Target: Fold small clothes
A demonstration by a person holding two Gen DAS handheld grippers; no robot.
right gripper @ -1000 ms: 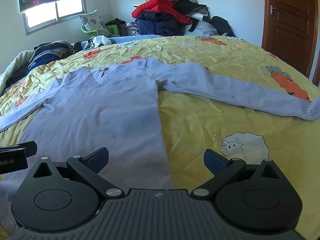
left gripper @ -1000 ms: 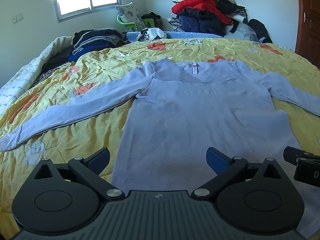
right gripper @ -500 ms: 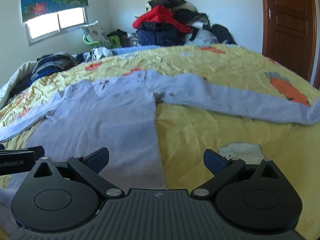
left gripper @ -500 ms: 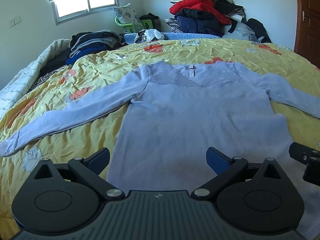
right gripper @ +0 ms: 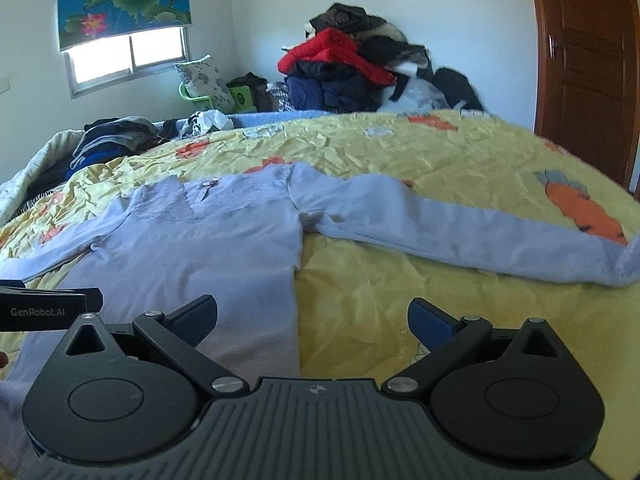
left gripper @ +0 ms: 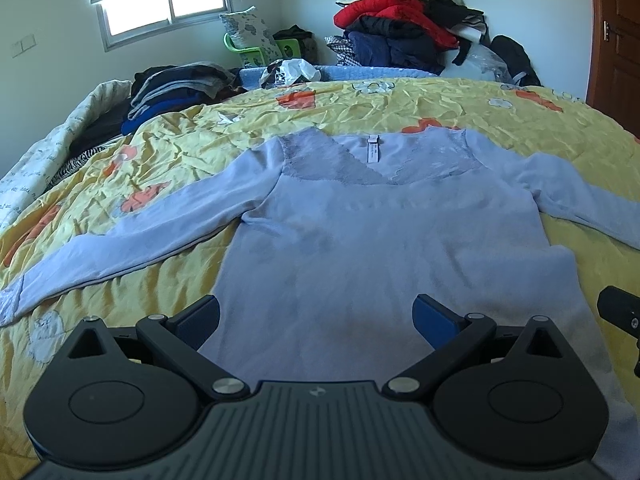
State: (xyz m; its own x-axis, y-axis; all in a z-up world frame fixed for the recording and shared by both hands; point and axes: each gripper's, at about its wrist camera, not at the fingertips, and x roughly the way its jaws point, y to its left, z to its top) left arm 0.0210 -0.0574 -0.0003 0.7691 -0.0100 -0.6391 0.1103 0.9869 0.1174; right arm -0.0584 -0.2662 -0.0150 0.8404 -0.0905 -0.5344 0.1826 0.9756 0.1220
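Pale blue long-sleeved knit top flat on yellow printed bed quilt, sleeves out toward 9 and 3 o'clock. Left tool, right tool both released, empty. Looks light, limp, likely drapes; pinch hem corners or cuffs.

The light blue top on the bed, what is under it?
The light blue top lies flat on a yellow cartoon-print bedspread, which shows all around it. Whatever pictures the bedspread has beneath the top are covered.
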